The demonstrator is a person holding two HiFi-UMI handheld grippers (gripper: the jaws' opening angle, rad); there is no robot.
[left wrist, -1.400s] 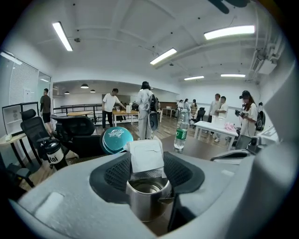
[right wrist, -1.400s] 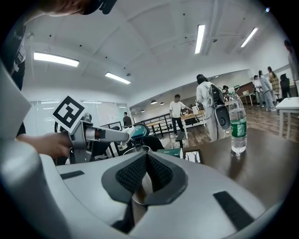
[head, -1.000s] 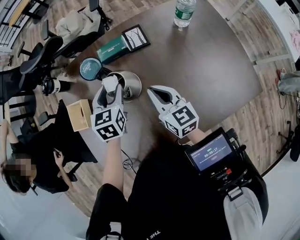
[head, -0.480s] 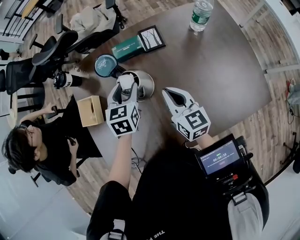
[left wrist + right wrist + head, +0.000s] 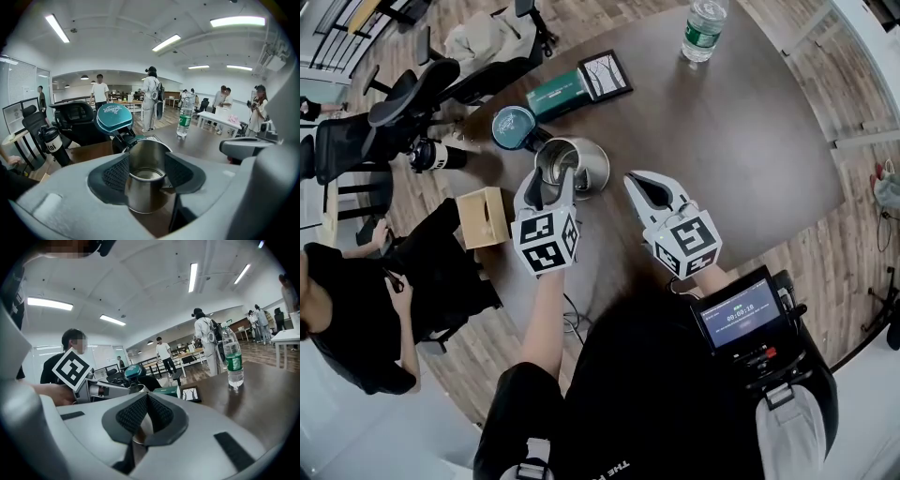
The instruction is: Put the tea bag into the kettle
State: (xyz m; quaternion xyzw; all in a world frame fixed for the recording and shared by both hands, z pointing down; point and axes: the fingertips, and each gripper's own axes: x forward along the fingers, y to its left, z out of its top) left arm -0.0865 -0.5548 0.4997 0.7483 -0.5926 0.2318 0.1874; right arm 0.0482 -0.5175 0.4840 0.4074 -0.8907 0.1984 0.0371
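Observation:
The steel kettle (image 5: 584,165) stands open on the dark round table (image 5: 722,150), its teal lid (image 5: 512,125) tipped back to the left. My left gripper (image 5: 551,180) hovers at the kettle's near rim with its jaws open and nothing between them. In the left gripper view the kettle (image 5: 146,140) and its lid (image 5: 114,118) show through the gap of the left gripper (image 5: 146,161). A pale patch lies at the kettle's bottom, and I cannot tell what it is. No tea bag shows clearly. My right gripper (image 5: 631,179) (image 5: 146,400) is shut and empty, just right of the kettle.
Behind the kettle lie a green box (image 5: 555,94) and a framed black card (image 5: 605,75). A water bottle (image 5: 703,28) stands at the far side. A wooden box (image 5: 483,217) sits at the table's left edge, beside a seated person (image 5: 356,309) and office chairs (image 5: 403,103).
A white patch seen at the left gripper's tips in both earlier frames is gone, and the kettle's opening now shows there. The camera shifted; both grippers stayed put.

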